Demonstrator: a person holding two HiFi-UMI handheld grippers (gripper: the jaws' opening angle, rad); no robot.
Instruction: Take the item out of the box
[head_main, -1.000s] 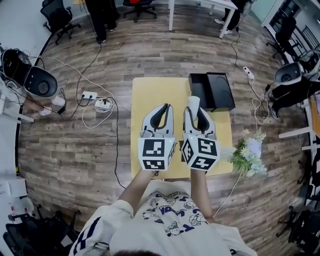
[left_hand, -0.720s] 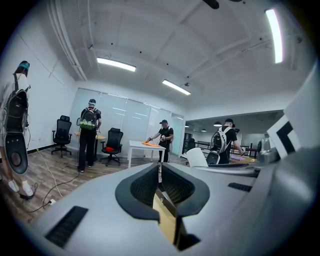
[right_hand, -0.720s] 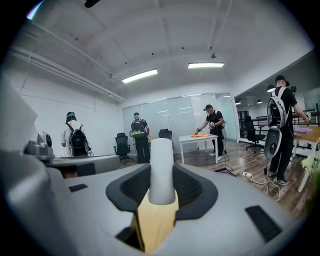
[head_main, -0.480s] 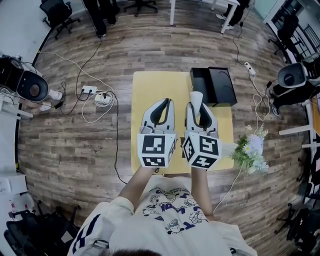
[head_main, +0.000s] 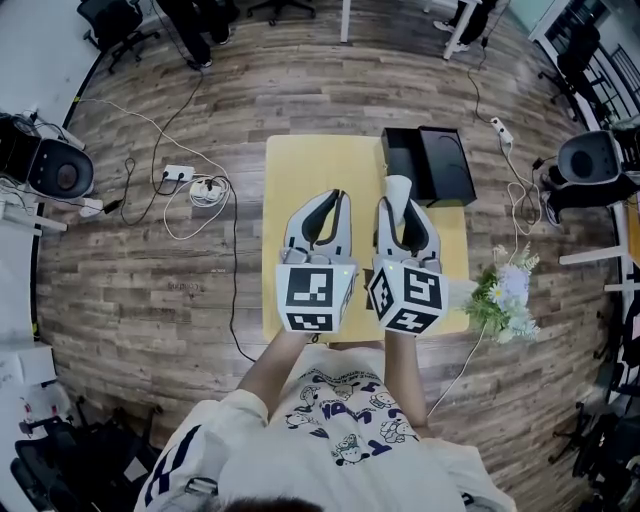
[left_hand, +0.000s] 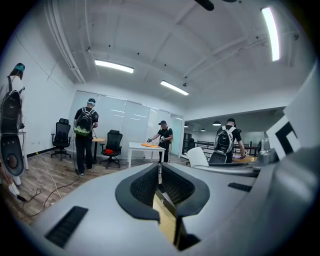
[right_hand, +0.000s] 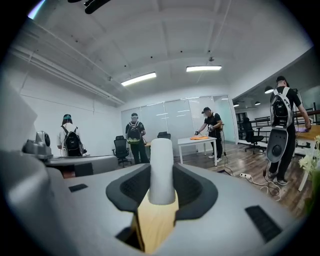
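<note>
A black box (head_main: 402, 166) stands open at the far right corner of the yellow table (head_main: 310, 170), its lid (head_main: 448, 165) lying beside it. My right gripper (head_main: 398, 203) hovers just short of the box and is shut on a white cylindrical item (head_main: 397, 190), which sticks out past the fingertips. In the right gripper view the white item (right_hand: 162, 170) stands upright between the dark pads (right_hand: 197, 192). My left gripper (head_main: 334, 202) hangs beside it over the middle of the table, shut with nothing in it. In the left gripper view its tips (left_hand: 159, 167) meet.
A bunch of flowers (head_main: 505, 300) lies past the table's right edge. Cables and a power strip (head_main: 190, 195) trail over the wooden floor at the left. Several people with backpacks (left_hand: 85, 135) stand by a white desk (left_hand: 145, 147) and office chairs further back.
</note>
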